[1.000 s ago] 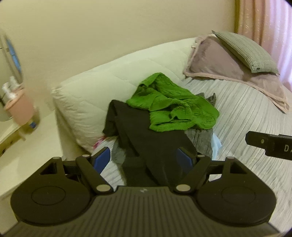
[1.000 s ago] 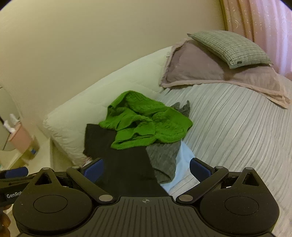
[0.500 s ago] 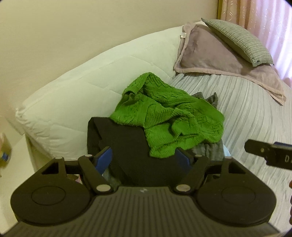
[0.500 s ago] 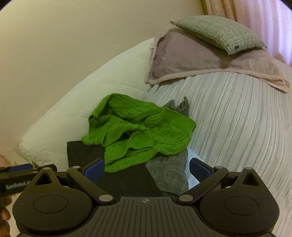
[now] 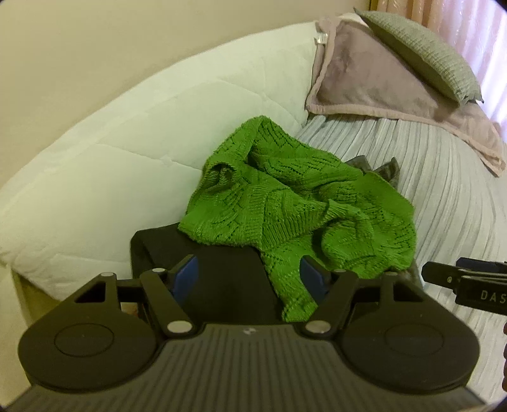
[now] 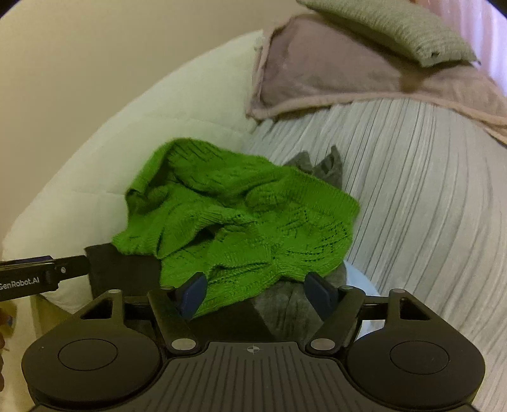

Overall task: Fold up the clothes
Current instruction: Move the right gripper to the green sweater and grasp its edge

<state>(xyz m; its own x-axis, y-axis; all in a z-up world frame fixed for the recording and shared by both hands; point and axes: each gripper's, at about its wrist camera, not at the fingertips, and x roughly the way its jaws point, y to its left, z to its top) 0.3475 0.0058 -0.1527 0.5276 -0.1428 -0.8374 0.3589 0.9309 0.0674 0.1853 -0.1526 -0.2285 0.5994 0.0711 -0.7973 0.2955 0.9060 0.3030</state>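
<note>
Cream wall (image 5: 95,47) behind a bed (image 5: 443,196) with stacked pillows (image 5: 380,73), pink curtain (image 5: 459,22).

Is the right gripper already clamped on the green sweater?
No: in the right wrist view the right gripper has its jaws spread wide, with the green sweater lying loose on the pile between and beyond them.

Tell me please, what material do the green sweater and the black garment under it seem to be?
The green sweater looks like a chunky open knit, wool or acrylic yarn: visible stitches, lacy holes and ribbed edges. The black garment seems a smooth, matte fabric, perhaps cotton jersey; no weave is visible, so this remains uncertain.
</note>
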